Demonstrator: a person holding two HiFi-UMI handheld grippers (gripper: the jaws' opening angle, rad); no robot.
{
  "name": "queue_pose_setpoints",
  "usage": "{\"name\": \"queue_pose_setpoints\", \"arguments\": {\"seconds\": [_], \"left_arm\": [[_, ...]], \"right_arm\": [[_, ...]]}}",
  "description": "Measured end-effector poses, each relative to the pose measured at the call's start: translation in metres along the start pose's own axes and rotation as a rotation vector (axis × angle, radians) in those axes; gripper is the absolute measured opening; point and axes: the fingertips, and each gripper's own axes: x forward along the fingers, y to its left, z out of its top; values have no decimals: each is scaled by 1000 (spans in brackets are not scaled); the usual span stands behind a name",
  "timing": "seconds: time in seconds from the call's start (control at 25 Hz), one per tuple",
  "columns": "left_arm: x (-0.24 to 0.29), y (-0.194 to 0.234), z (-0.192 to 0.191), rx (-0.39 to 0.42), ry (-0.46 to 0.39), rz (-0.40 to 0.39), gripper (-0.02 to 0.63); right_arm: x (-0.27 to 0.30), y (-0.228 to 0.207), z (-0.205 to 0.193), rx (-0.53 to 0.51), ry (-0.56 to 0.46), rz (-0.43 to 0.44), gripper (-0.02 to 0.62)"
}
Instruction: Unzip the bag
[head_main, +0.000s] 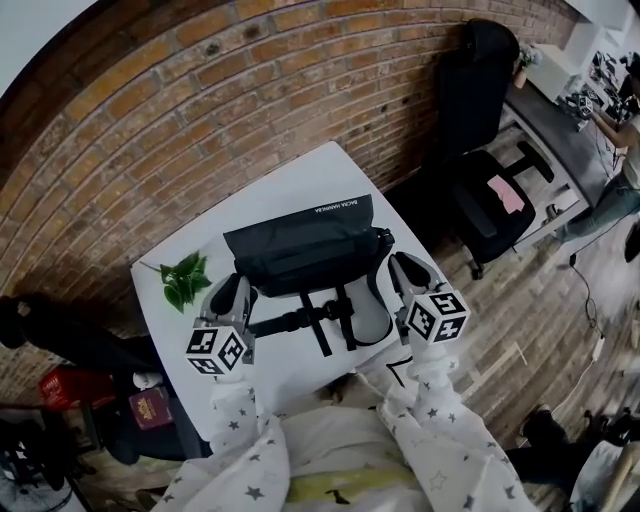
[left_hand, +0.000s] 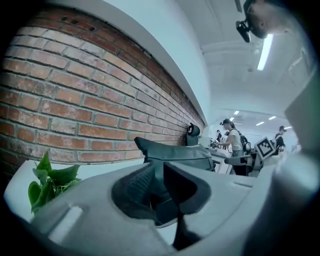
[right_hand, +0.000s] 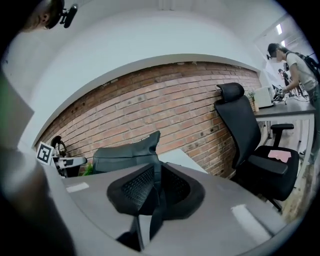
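**Item 1. Bag.** Black and flap-topped, it lay flat at the centre of the head view on a white table. Its long edge ran toward the upper right and its zip was not visibly open. Black buckled webbing trailed from it toward the lower edge of the frame.

**Item 2. Left gripper.** It sat left of centre with its tips just beside the bag's lower-left corner. In the left gripper view the jaws stood narrowly apart, with a clear slot beside the ribbed pad. The bag's dark end showed through that slot. No grip was seen.

**Item 3. Right gripper.** It sat right of centre at the bag's right end. In the right gripper view the jaws were drawn close on a thin black strap. The strap ran up between the ribbed pads and hung down below them.

**Item 4. Leafy sprig.** Green, it lay on the table at the left, near the left gripper and apart from the bag.

**Item 5. Office chair.** Black, it stood at upper right on the plank floor, off the table's far corner.

**Item 6. Brick wall.** Red, it ran across the upper left behind the table.

**Item 7. Star-patterned sleeves.** They were at bottom centre, behind both marker cubes.
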Motion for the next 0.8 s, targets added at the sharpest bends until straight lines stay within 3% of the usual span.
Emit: {"name": "queue_pose_setpoints", "arguments": {"seconds": [0.12, 0.6, 0.8], "left_arm": [[-5, -7, 3, 24, -6, 7, 11], [-25, -18, 29, 77, -58, 37, -2], [-34, -24, 44, 101, -92, 53, -2]], "right_arm": [[-4, 8, 14, -14, -42, 26, 9], [-11, 40, 47, -34, -117, 148, 9], [-17, 50, 63, -43, -145, 161, 9]]}}
